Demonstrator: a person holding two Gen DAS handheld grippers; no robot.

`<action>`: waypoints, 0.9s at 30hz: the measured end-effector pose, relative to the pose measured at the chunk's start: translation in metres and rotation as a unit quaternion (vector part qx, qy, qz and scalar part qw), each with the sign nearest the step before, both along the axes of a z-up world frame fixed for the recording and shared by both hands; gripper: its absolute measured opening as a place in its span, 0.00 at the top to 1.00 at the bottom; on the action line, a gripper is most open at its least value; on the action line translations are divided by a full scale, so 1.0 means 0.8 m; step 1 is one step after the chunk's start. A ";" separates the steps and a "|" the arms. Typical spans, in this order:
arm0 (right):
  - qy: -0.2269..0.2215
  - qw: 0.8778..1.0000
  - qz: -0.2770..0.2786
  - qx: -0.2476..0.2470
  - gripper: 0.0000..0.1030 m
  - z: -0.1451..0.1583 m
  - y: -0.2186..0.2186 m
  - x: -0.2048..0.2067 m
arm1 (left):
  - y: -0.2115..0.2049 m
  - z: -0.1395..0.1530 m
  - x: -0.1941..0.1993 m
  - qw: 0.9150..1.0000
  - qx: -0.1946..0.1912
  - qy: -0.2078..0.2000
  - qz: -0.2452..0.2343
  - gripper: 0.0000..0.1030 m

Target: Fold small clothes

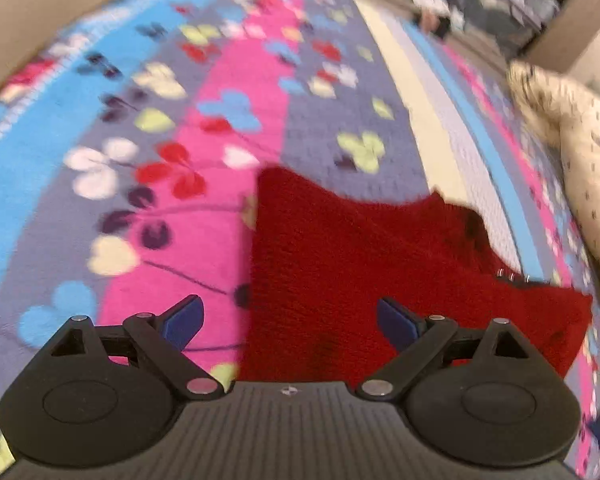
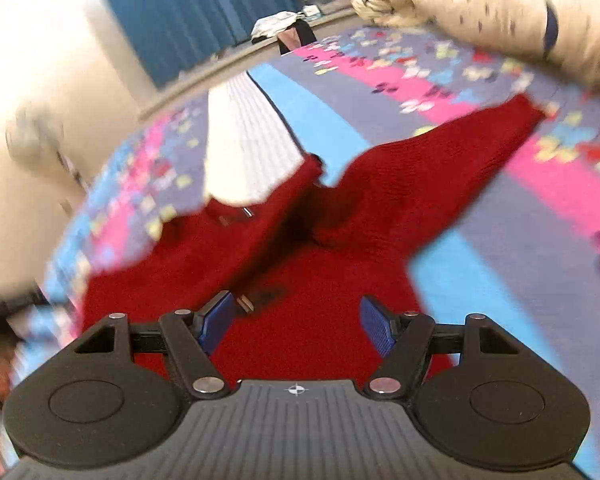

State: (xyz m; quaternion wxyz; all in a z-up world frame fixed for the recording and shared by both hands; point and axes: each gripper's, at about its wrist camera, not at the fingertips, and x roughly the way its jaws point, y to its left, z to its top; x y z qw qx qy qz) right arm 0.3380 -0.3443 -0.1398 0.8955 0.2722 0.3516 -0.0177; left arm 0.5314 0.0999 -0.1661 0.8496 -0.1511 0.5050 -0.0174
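A small red knit garment lies on a flowered blanket. In the left wrist view my left gripper is open and empty, hovering over the garment's left edge. In the right wrist view the same red garment lies with one sleeve stretched away to the right and a flap folded over at the left. My right gripper is open and empty just above the garment's middle. Both views are blurred by motion.
A cream patterned pillow lies at the blanket's right side; it also shows in the right wrist view. A white and blue stripe runs across the blanket. A blue curtain and clutter stand beyond the bed.
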 end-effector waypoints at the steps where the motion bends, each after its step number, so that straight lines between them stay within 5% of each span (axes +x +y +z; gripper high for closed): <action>1: 0.001 1.000 -0.008 0.023 0.31 -0.006 -0.002 0.021 | -0.007 -0.012 0.009 1.000 0.002 0.020 -0.007 0.07; 3: 0.013 0.998 -0.034 0.058 0.31 -0.020 -0.007 0.061 | -0.017 -0.032 0.020 0.998 0.016 0.059 -0.021 0.15; 4: 0.019 0.996 -0.047 0.072 0.31 -0.027 -0.009 0.077 | -0.019 -0.042 0.018 0.997 0.028 0.072 -0.022 0.45; 5: 0.027 0.994 -0.059 0.084 0.32 -0.035 -0.010 0.093 | -0.020 -0.046 0.018 0.997 0.024 0.071 -0.028 0.49; 7: 0.040 0.990 -0.082 0.109 0.49 -0.049 -0.012 0.120 | -0.019 -0.038 0.012 0.997 0.036 0.063 -0.023 0.73; 8: 0.040 0.988 -0.091 0.116 0.60 -0.054 -0.011 0.129 | -0.017 -0.033 0.012 0.997 0.043 0.062 -0.025 0.76; 9: 0.039 0.988 -0.094 0.119 0.81 -0.059 -0.008 0.137 | -0.014 -0.029 0.009 0.997 0.044 0.058 -0.025 0.78; 10: 0.037 0.988 -0.096 0.117 0.91 -0.060 -0.005 0.145 | -0.008 -0.025 0.008 0.997 0.047 0.053 -0.025 0.78; 12: 0.025 0.988 -0.094 0.121 0.93 -0.058 0.004 0.147 | 0.004 -0.027 0.008 0.997 0.040 0.058 -0.033 0.78; 18: -0.041 0.986 -0.072 0.147 0.94 -0.033 0.019 0.086 | 0.037 -0.037 0.022 0.996 -0.010 0.078 -0.041 0.78; 20: -0.003 0.990 -0.090 0.110 0.94 -0.065 0.009 0.082 | 0.046 -0.041 0.018 0.996 -0.029 0.076 -0.034 0.77; 22: 0.086 0.984 -0.108 0.112 1.00 -0.121 -0.012 0.097 | 0.047 -0.040 0.010 0.997 -0.032 0.070 -0.030 0.71; 26: 0.074 0.971 -0.123 0.192 0.95 -0.124 -0.049 0.089 | 0.045 -0.032 -0.006 0.998 -0.007 0.053 -0.032 0.58; 27: 0.067 0.970 -0.128 0.198 0.82 -0.116 -0.057 0.081 | 0.043 -0.028 -0.009 0.998 0.002 0.047 -0.034 0.54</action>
